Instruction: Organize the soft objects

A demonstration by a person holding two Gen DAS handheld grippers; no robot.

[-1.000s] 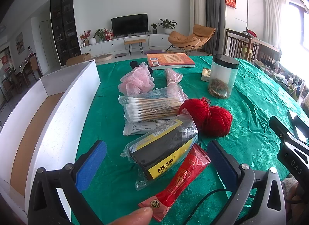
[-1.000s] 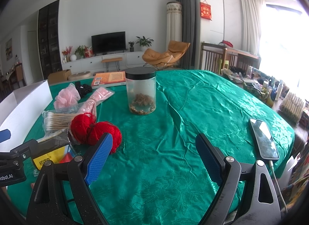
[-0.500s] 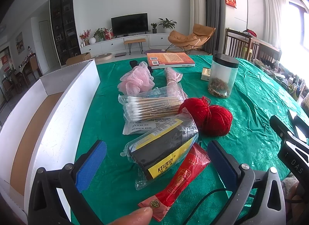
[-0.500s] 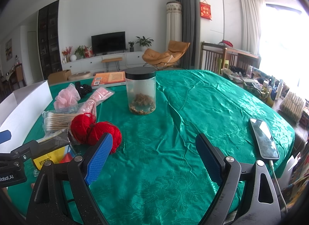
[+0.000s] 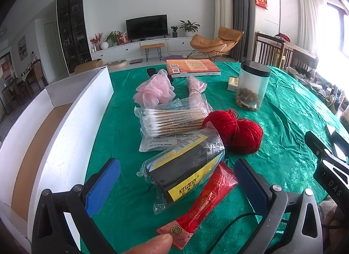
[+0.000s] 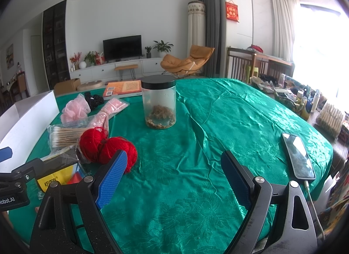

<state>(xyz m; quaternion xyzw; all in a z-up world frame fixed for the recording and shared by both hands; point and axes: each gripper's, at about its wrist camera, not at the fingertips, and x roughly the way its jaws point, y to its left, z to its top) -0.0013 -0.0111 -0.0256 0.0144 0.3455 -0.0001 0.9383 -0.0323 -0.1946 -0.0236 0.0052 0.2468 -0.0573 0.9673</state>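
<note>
Left gripper pose: the left gripper (image 5: 177, 177) is held low over the green patterned tablecloth (image 5: 290, 110), looking forward along the table; a fingertip (image 5: 152, 244) of the person shows at the bottom edge of the left wrist view.
Left gripper state: its 2 blue-padded fingers (image 5: 102, 184) are spread wide apart and hold nothing, touching nothing.
Between the left fingers: a black and yellow packet in clear plastic wrap (image 5: 185, 166) lies just ahead, and a long red foil sachet (image 5: 202, 203) lies partly under it, nearer the gripper.
Further ahead of the left gripper: a clear bag of cotton swabs (image 5: 172, 120), then a pink mesh bath puff (image 5: 152, 92) and a pink item in a clear bag (image 5: 196, 88).
Ahead and right of the left gripper: 2 balls of red yarn (image 5: 237, 131), touching each other.
Left of the left gripper: a long white cardboard box with a brown floor (image 5: 43, 123), open on top.
Right gripper pose: the right gripper (image 6: 174, 175) is held low over bare tablecloth, level with the left one.
Right gripper state: its fingers are wide apart too, with nothing between them.
Near the right gripper: the red yarn sits just beyond its left finger; a clear plastic jar with a black lid (image 6: 158, 103) stands well ahead; a smartphone (image 6: 298, 158) lies off to its right.
</note>
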